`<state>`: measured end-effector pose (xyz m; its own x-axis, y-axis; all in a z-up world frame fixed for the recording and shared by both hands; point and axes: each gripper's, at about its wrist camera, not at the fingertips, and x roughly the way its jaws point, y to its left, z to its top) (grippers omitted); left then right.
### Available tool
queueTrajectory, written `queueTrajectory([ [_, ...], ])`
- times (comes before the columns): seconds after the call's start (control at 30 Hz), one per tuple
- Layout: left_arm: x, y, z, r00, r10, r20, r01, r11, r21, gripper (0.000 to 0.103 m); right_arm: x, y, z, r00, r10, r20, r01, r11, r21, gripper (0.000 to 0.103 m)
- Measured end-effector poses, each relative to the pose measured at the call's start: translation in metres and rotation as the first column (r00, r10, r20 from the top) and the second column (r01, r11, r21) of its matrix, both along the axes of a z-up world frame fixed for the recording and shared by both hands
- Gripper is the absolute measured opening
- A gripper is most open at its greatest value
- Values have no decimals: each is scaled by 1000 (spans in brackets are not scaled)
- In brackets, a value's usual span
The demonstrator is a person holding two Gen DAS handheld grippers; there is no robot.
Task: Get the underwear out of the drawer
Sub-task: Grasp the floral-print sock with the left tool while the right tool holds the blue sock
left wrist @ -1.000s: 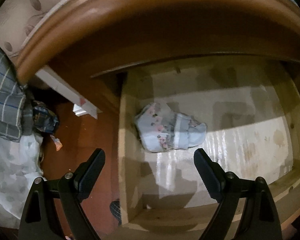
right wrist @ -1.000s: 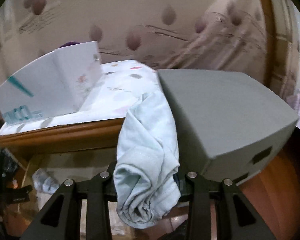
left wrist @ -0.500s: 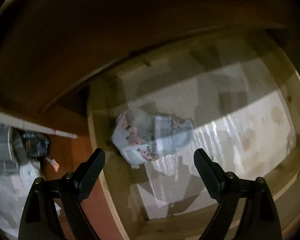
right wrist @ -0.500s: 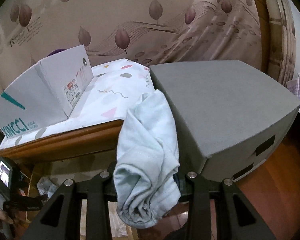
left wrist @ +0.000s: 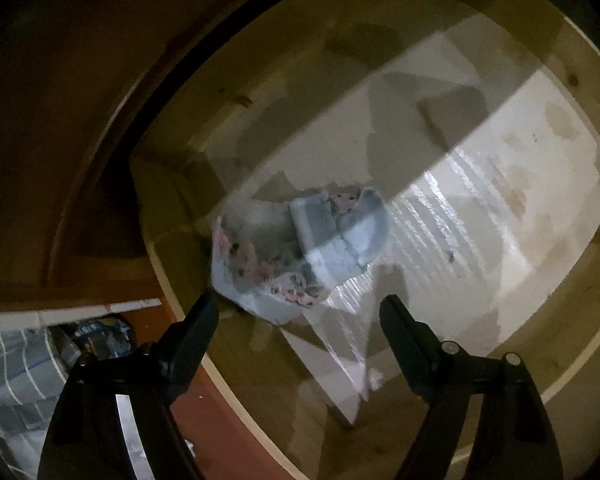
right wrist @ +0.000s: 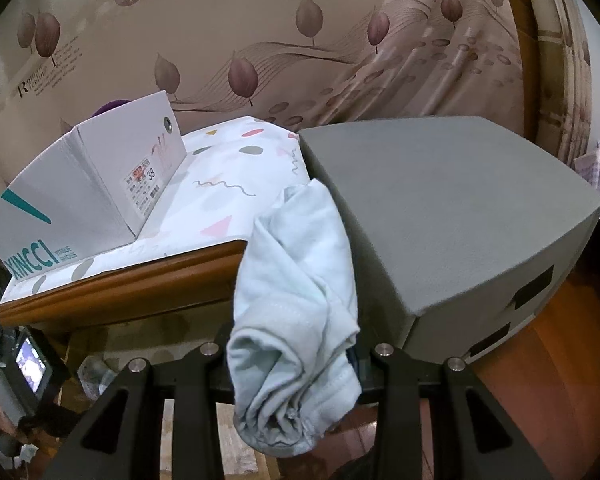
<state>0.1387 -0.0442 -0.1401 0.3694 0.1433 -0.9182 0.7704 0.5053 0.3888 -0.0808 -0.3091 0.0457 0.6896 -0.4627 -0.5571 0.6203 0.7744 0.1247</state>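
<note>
Left claw (left wrist: 298,312) pointing down, jaws closing, right claw (right wrist: 292,364) clamped

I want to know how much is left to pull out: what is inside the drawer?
One floral underwear lies bunched near the drawer corner; the rest of the visible floor is bare. Anything beneath it is hidden.

A home bedroom is showing here: a leaf-printed beige curtain (right wrist: 340,40) is hanging behind a brown wooden dresser top (right wrist: 120,280) covered with a white patterned cloth (right wrist: 228,184), where a white cardboard shoe box (right wrist: 80,192) is standing, and a pale wooden drawer (left wrist: 500,208) is lying open with folded floral underwear (left wrist: 300,248) inside.
</note>
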Motion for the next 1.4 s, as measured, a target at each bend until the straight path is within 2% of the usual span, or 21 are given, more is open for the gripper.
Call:
queueTrajectory([
  [0.13,6,-7,-8,999,-35,11,34,999,43,80,1,0,0,1000,5,-4,-5,1000,0,36],
  [0.27,20,-6,-16,1000,-18,7,18,998,65,79,3,-1,-2,1000,14,-8,-13,1000,10,36],
  [0.37,26,-7,-20,1000,-18,-5,18,998,67,74,5,0,-2,1000,21,-11,-21,1000,10,36],
  [0.5,24,-8,-29,999,-6,-40,9,996,91,61,7,2,-2,1000,26,-12,-26,1000,3,36],
  [0.73,32,-7,-25,990,46,-133,-41,998,40,28,9,5,-4,999,41,-19,-41,999,5,36],
  [0.93,36,-10,-26,975,53,-214,-46,998,38,22,8,6,-3,999,40,-11,-40,999,10,37],
  [0.97,35,-11,-25,974,53,-222,-44,998,42,22,8,5,-3,999,42,-10,-42,999,13,36],
  [1.07,38,-11,-21,942,93,-322,-90,996,24,22,8,5,-2,999,45,-6,-45,999,17,37],
  [1.17,40,-14,-16,933,110,-343,-108,994,24,22,7,5,-2,999,51,-7,-50,999,18,37],
  [1.27,47,-8,-13,927,126,-352,-131,991,10,32,7,5,-2,999,54,-5,-54,998,23,37],
  [1.33,48,-9,-10,929,124,-349,-136,991,-12,54,7,4,-2,999,54,-4,-54,998,26,37],
  [1.4,48,-7,-6,942,109,-316,-123,992,-25,69,8,4,-2,998,56,-6,-55,998,31,37],
])
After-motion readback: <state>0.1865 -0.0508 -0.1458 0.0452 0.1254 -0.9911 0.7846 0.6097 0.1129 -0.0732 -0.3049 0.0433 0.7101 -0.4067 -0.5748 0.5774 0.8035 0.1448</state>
